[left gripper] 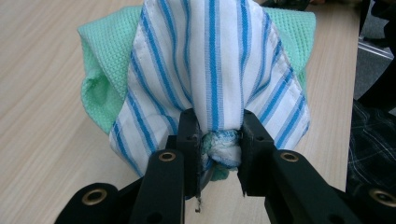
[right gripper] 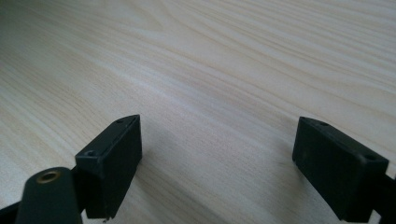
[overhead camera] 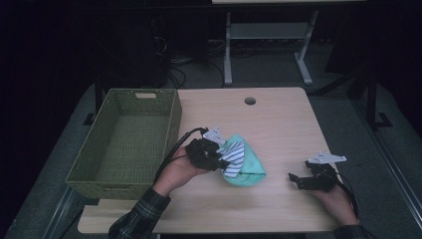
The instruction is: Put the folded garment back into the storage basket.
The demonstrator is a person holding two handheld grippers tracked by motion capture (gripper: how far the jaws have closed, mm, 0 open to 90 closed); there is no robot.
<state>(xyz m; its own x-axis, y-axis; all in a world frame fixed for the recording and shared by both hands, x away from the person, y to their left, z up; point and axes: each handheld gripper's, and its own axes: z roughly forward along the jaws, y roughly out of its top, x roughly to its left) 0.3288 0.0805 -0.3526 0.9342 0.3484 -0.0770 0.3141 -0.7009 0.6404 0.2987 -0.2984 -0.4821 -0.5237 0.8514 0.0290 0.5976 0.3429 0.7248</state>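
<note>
High view looks down on the table (overhead camera: 278,124); both gripper views skim it close.

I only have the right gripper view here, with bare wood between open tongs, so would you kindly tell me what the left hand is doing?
Observer: The left tongs are shut on a bunched fold of a blue-and-white striped cloth.
Operator: Thank you. Is there only that one cloth?
Observer: No, a mint green cloth lies bundled around the striped one, near the middle of the table.
Operator: Is there anywhere to put them?
Observer: A green woven basket stands at the table's left edge, right beside the left hand.
Operator: And my right tongs?
Observer: The right tongs are apart from the cloths, with bare wood between.
</note>
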